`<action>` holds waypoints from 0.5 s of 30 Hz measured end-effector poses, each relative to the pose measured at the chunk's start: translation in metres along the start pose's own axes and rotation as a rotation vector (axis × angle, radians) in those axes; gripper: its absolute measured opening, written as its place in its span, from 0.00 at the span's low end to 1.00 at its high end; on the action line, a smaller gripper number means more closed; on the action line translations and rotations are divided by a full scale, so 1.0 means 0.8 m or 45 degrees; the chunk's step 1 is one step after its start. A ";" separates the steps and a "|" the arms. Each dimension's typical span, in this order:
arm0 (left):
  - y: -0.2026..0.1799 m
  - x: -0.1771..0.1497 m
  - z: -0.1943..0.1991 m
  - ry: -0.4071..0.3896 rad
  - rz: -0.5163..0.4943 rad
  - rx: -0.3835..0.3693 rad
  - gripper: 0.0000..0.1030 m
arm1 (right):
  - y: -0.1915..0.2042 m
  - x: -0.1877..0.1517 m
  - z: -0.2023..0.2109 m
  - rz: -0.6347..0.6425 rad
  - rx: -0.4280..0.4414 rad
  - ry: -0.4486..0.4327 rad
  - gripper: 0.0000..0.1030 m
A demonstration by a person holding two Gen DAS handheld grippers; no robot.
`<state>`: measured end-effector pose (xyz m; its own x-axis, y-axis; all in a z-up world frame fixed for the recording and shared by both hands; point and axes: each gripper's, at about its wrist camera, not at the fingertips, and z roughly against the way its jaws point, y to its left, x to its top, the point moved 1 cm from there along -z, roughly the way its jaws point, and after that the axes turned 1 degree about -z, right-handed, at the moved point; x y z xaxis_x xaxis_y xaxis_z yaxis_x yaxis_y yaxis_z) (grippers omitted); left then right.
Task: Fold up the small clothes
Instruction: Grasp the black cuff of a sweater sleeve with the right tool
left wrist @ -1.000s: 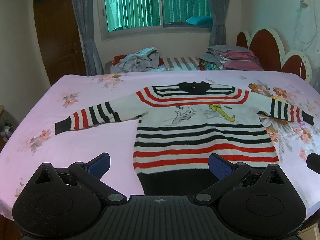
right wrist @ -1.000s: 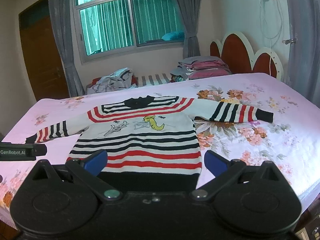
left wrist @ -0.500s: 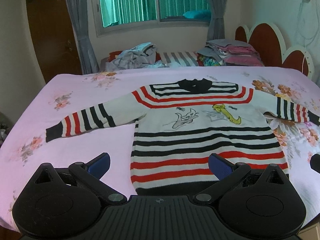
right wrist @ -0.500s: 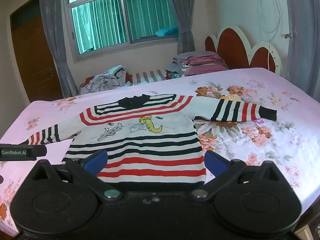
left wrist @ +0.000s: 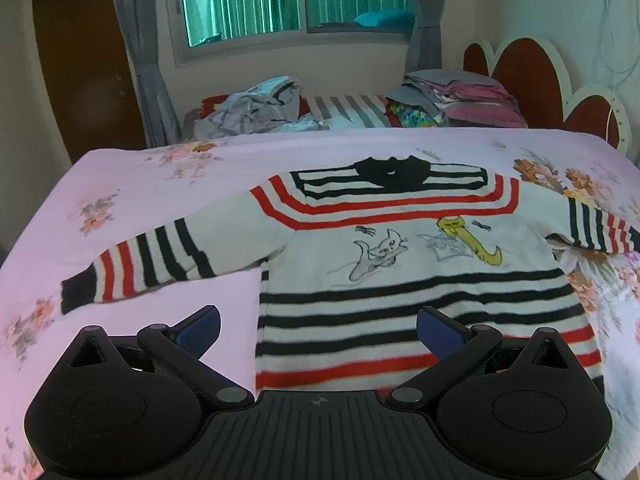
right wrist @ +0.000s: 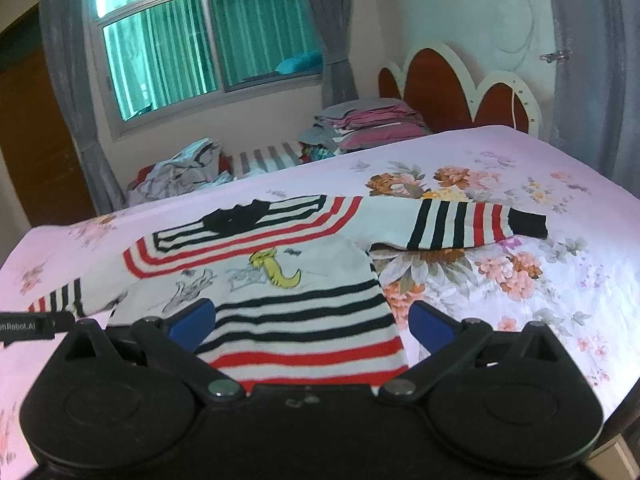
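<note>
A small white sweater [left wrist: 400, 264] with black and red stripes and cartoon cats lies flat, face up, on the pink floral bed sheet [left wrist: 160, 184], both sleeves spread out. My left gripper [left wrist: 318, 326] is open and empty, above the sweater's lower left edge. The sweater also shows in the right wrist view [right wrist: 304, 280], its right sleeve [right wrist: 472, 222] stretched to the right. My right gripper [right wrist: 312, 320] is open and empty, above the sweater's lower right part. The hem is hidden behind both grippers.
A heap of loose clothes [left wrist: 256, 106] and a stack of folded ones [left wrist: 456, 98] lie beyond the bed's far edge, under the window. A red headboard [right wrist: 452, 88] stands at the right. The left gripper's body [right wrist: 28, 324] shows at the left edge of the right wrist view.
Both grippers have moved forward over the sweater's lower part, so the sweater looks larger. Both stay open. The sweater has not moved.
</note>
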<state>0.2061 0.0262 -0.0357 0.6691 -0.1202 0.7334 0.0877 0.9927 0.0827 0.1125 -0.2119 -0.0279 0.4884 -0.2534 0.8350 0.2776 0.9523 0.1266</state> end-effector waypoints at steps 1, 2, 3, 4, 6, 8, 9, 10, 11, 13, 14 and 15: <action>0.002 0.003 -0.007 0.004 0.000 -0.004 1.00 | 0.000 0.004 -0.006 -0.010 -0.019 -0.001 1.00; 0.004 0.006 -0.015 0.008 0.001 -0.013 1.00 | 0.001 0.006 -0.010 -0.017 -0.030 -0.004 1.00; 0.006 0.009 -0.022 0.009 -0.001 -0.022 1.00 | 0.000 0.009 -0.016 -0.025 -0.041 -0.009 0.99; 0.007 0.012 -0.030 0.011 -0.003 -0.029 1.00 | -0.001 0.012 -0.021 -0.028 -0.052 -0.015 0.98; 0.010 0.018 -0.046 0.019 0.000 -0.043 1.00 | -0.003 0.018 -0.032 -0.034 -0.079 -0.021 0.97; 0.011 0.023 -0.063 0.031 0.017 -0.050 1.00 | -0.008 0.024 -0.043 -0.040 -0.092 -0.018 0.94; 0.010 0.025 -0.070 0.036 0.024 -0.048 1.00 | -0.012 0.028 -0.049 -0.039 -0.094 -0.016 0.93; 0.008 0.027 -0.077 0.042 0.029 -0.044 1.00 | -0.015 0.031 -0.056 -0.040 -0.100 -0.014 0.93; 0.005 0.029 -0.085 0.048 0.032 -0.041 1.00 | -0.020 0.035 -0.063 -0.040 -0.110 -0.009 0.92; -0.004 0.034 -0.100 0.061 0.032 -0.037 1.00 | -0.033 0.042 -0.077 -0.039 -0.118 -0.002 0.92; -0.010 0.037 -0.108 0.069 0.032 -0.039 1.00 | -0.040 0.045 -0.085 -0.041 -0.128 0.004 0.91; -0.015 0.039 -0.115 0.073 0.036 -0.040 1.00 | -0.051 0.049 -0.095 -0.045 -0.136 0.011 0.91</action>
<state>0.2941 0.0096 -0.0757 0.7127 -0.0937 0.6952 0.0910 0.9950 0.0408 0.1832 -0.2732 -0.0412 0.4838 -0.2885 0.8263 0.3813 0.9193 0.0977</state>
